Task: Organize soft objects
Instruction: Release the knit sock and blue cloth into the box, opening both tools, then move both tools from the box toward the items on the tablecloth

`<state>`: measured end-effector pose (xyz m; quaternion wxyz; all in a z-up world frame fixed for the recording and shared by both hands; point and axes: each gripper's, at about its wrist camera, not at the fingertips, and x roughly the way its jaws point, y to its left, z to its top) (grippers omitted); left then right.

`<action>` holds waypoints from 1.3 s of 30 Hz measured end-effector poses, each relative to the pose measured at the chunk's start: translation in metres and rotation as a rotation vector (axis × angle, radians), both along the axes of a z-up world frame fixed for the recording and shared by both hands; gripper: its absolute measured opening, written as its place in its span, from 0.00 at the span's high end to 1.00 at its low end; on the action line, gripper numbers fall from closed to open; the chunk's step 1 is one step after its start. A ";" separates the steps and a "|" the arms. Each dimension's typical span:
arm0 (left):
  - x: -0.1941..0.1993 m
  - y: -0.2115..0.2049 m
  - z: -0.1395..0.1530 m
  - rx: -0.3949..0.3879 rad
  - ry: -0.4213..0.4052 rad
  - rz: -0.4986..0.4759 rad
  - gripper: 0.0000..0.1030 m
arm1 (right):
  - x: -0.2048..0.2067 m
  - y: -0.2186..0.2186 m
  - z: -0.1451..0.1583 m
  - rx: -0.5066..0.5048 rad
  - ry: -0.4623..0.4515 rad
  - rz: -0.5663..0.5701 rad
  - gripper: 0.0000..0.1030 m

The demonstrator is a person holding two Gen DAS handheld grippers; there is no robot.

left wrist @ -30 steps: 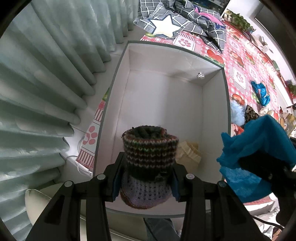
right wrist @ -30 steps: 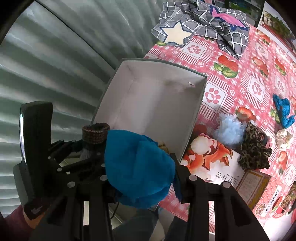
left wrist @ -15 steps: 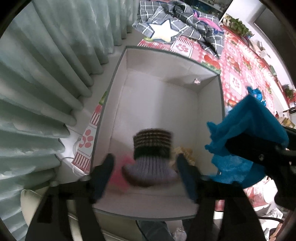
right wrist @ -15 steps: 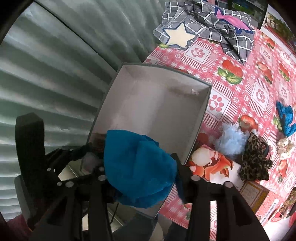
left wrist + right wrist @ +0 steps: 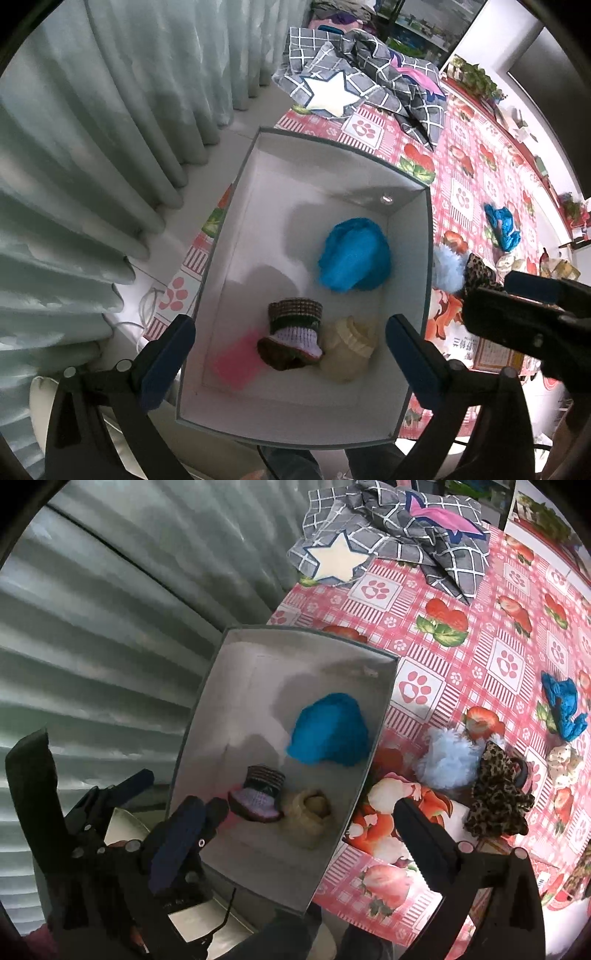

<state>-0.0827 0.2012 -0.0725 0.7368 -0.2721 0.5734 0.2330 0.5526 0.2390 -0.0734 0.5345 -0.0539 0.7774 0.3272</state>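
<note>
A white box (image 5: 236, 236) (image 5: 199, 716) stands at the table's curtain-side edge. Inside lie a blue cloth bundle (image 5: 354, 254) (image 5: 328, 731), a striped knit hat (image 5: 293, 332) (image 5: 260, 794), a cream knit item (image 5: 349, 349) (image 5: 308, 812) and a pink piece (image 5: 236, 362). My left gripper (image 5: 291, 354) is open and empty above the box's near end. My right gripper (image 5: 295, 842) is open and empty, over the box's near right corner.
On the red patterned tablecloth (image 5: 480, 646) right of the box lie a light blue fluffy item (image 5: 448, 760), a leopard-print cloth (image 5: 496, 797), a blue cloth (image 5: 563, 707) and a small cream toy (image 5: 563, 760). A grey checked blanket with a star (image 5: 391, 542) lies beyond. Curtains (image 5: 110, 147) hang left.
Both grippers opened. The knit hat dropped from the left gripper and the blue bundle from the right into the box. Both grippers rose away from it.
</note>
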 end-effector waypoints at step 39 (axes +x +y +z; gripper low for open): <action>0.271 -0.193 -0.108 -0.160 0.406 -0.785 0.00 | 0.078 -0.356 -0.031 -0.228 0.130 -0.689 0.00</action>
